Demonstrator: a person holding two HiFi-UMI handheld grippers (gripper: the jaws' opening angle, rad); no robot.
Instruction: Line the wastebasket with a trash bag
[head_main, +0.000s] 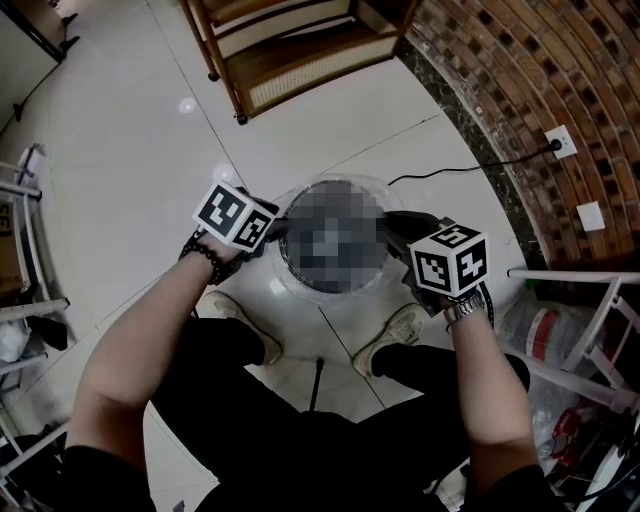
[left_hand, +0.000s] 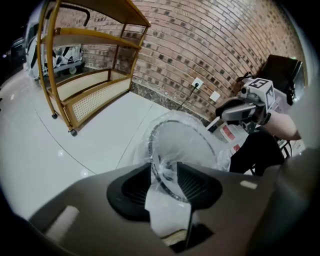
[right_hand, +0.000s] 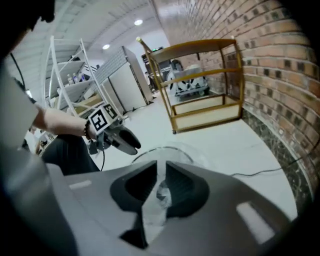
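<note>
The wastebasket (head_main: 287, 278) stands on the floor between the person's feet; a mosaic patch covers its middle. A clear trash bag (left_hand: 186, 142) is draped over its round wire rim (left_hand: 159, 131). My left gripper (head_main: 274, 232) is at the left rim, and in the left gripper view it (left_hand: 165, 172) is shut on the rim with bag film bunched between the jaws. My right gripper (head_main: 393, 224) is just above the right rim. In the right gripper view it (right_hand: 161, 181) has narrow jaws pinching a crumpled fold of the bag (right_hand: 162, 194). Each gripper shows in the other's view: right (left_hand: 226, 108), left (right_hand: 131, 144).
A wooden shelf unit (head_main: 300, 50) stands on the white floor beyond the basket. A brick wall (head_main: 520, 90) carries an outlet (head_main: 560, 142) with a black cable (head_main: 450, 172) running toward the basket. White metal racks stand at the right (head_main: 590, 300) and left (head_main: 25, 230).
</note>
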